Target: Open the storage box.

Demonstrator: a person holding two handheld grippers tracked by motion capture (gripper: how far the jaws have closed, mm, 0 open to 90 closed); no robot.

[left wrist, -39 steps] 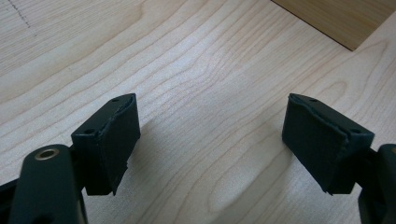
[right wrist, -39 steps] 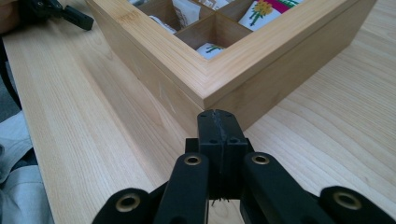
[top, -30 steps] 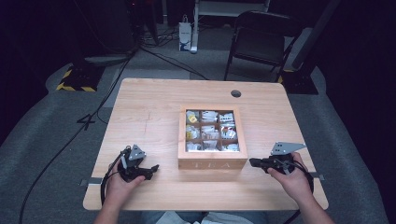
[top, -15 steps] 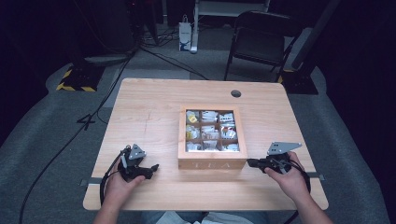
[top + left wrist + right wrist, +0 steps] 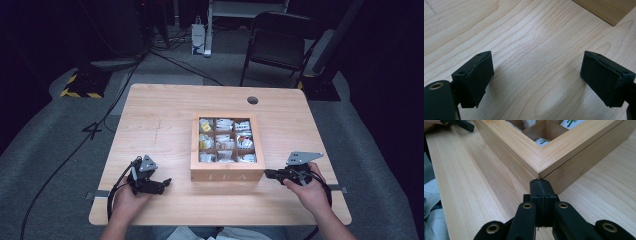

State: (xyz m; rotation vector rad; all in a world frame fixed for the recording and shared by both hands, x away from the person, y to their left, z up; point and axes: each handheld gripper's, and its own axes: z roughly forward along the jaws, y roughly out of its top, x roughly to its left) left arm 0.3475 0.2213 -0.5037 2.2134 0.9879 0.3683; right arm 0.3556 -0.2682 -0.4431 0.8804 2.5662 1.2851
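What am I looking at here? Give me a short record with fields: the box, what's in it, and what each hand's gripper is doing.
box: wooden tea box, nine compartments, on a wooden table
contents: tea bags
left gripper: jaws have just been opening, nothing between them, left of the box
right gripper: jaws shut, empty, tips at the box's near right corner
hands: one on each gripper

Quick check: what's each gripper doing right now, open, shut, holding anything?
Left gripper: open, jaws just opening wider, nothing between them.
Right gripper: shut, empty, tips at the tea box corner.
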